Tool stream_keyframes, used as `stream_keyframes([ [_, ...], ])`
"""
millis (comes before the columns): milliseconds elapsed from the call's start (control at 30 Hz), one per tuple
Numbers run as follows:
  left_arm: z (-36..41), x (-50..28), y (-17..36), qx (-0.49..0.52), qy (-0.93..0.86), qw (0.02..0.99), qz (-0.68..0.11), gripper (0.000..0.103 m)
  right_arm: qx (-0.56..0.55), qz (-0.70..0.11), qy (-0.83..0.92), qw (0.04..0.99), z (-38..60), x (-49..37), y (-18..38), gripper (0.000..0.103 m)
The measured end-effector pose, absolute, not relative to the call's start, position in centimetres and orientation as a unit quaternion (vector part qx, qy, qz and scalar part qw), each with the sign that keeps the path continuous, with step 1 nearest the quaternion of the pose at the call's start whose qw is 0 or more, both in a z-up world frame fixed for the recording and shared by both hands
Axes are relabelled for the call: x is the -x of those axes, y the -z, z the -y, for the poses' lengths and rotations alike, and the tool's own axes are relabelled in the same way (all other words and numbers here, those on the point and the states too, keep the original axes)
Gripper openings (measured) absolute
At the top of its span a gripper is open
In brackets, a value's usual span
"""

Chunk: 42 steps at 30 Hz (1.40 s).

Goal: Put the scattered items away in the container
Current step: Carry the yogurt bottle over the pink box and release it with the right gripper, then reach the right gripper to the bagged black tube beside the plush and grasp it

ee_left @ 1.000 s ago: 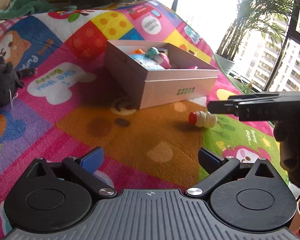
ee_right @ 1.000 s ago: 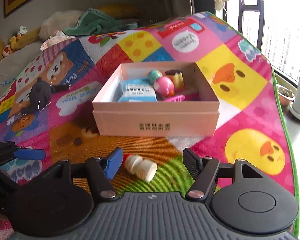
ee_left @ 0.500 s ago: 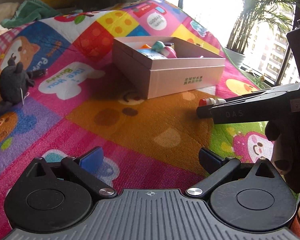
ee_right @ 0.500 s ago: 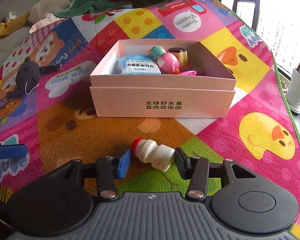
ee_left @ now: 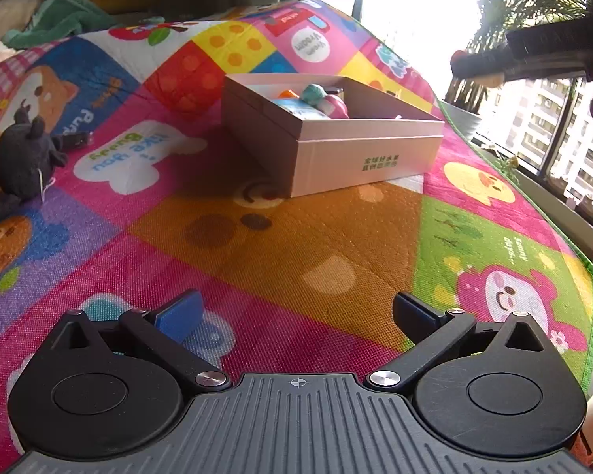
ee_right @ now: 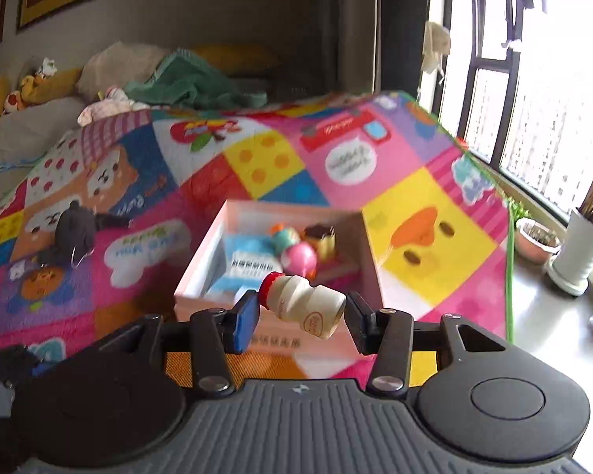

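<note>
My right gripper [ee_right: 300,312] is shut on a small cream yogurt bottle with a red cap [ee_right: 302,304], held sideways in the air just in front of and above the pink cardboard box [ee_right: 365,245]. The box [ee_left: 336,154] holds a blue packet, a pink ball, a teal ball and other small items. My left gripper [ee_left: 296,312] is open and empty, low over the colourful play mat [ee_left: 280,245]. The right gripper also shows in the left wrist view [ee_left: 478,65], high at the upper right. A dark plush toy [ee_left: 23,154] lies on the mat at the left.
The plush toy also shows in the right wrist view [ee_right: 73,233], left of the box. Potted plants [ee_right: 585,245] stand on the floor by the window at the right. A sofa with a green cloth [ee_right: 189,83] and pillows lies behind the mat.
My right gripper closed on the yogurt bottle on the mat and lifted it up toward the box. My left gripper stayed open and low.
</note>
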State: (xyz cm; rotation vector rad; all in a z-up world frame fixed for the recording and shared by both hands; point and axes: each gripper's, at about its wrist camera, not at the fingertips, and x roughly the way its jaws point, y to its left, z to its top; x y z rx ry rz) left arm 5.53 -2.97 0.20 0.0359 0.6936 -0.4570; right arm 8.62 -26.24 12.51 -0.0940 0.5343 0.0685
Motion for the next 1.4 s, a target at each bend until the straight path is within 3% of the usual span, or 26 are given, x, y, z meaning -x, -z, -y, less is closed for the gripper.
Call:
stream_keyframes([
  [67,2.9,-5.5,-0.2,-0.016,0.223,0.915,-0.337,0.103,0.054,-0.243,-0.024,0.968,26.5,-10.4,-13.6,0.047],
  [200,2.8,-5.6,-0.2,-0.012,0.224,0.915,-0.336,0.103,0.055,-0.229,-0.006,0.972,26.8,-13.9,-14.1,0.057],
  [600,1.6,-6.4,-0.5,-0.002,0.242,0.911,-0.333,0.103,0.015,-0.298,-0.08,0.951,23.7,-16.1,-11.9,0.057],
  [733,-1.4,-9.0,-1.2,-0.038,0.142,0.944,-0.294,0.103,0.026,-0.319,-0.137,0.937,19.5,-17.6,-11.7,0.057],
  [933,-9.1,-12.4,-1.3,0.093,-0.005,0.954,-0.286,0.103,0.041,-0.336,-0.237,0.911,10.2,-22.1,-12.2,0.058],
  [1033,-10.1,-12.5,-0.9,0.118,0.003,0.948,-0.296,0.103,0.056,-0.339,-0.269,0.9,4.4,-25.4,-11.4,0.063],
  [1067,-10.0,-12.4,-1.0,0.115,0.008,0.949,-0.293,0.103,0.061,-0.339,-0.27,0.899,2.9,-26.4,-10.8,0.063],
  [1167,-9.7,-12.3,-0.9,0.107,0.015,0.95,-0.292,0.103,0.1,-0.295,-0.225,0.923,-1.0,-28.8,-8.8,0.043],
  [1400,-12.1,-11.4,-1.0,0.168,-0.058,0.952,-0.248,0.103,0.047,-0.357,-0.224,0.906,-1.7,-35.8,-3.2,0.043],
])
